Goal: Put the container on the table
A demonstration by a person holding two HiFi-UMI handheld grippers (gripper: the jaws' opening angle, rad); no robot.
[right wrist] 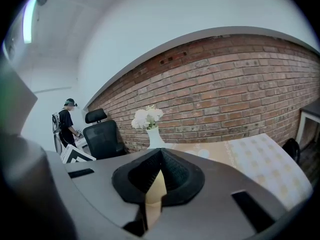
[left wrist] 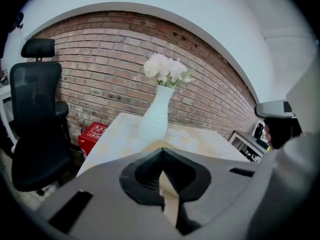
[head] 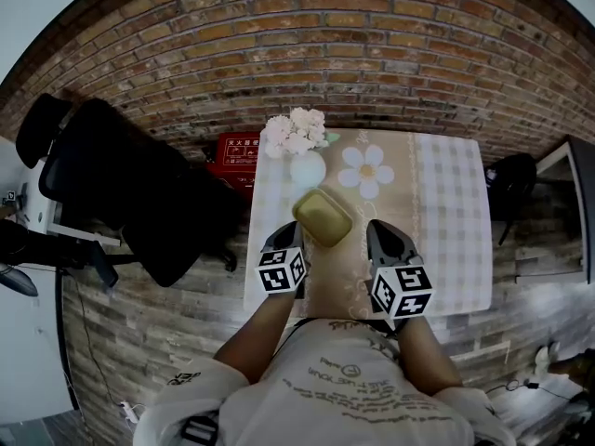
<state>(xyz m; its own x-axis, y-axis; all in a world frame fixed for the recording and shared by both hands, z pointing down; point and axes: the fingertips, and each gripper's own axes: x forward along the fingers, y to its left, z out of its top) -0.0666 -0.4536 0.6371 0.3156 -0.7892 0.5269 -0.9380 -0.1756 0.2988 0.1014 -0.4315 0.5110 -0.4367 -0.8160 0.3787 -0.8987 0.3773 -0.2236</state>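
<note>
Sitting between the two grippers, on the person's side of the vase [head: 308, 168], the container [head: 323, 216] is a rounded olive-tan tub. It lies just beside the vase's foot and is turned at a slant to it. From the head view it seems to rest on the table [head: 456, 212], though the steep angle does not show its underside.

The left gripper [head: 292, 232] comes in from the person's side of the vase, and its tip is right against the container's near left corner. In the left gripper view its jaws are drawn fully together. Only a thin tan sliver shows in the slit between them — container edge or tablecloth, the view does not say which. The container's top edge peeks over the jaws, directly in front of the vase.

The right gripper [head: 376, 229] sits to the right of the vase and nearer the person, close to the container's right side but apart from it. Its jaws are likewise closed up, with the same narrow tan strip showing in the gap.

White flowers [head: 296, 130] fill the vase, and a daisy print [head: 366, 172] marks the cloth just to its right. To the vase's left, off the table, a red box [head: 234, 156] stands on the floor, and farther left is a black office chair [head: 139, 193]. A brick wall [head: 307, 45] runs behind the vase.
</note>
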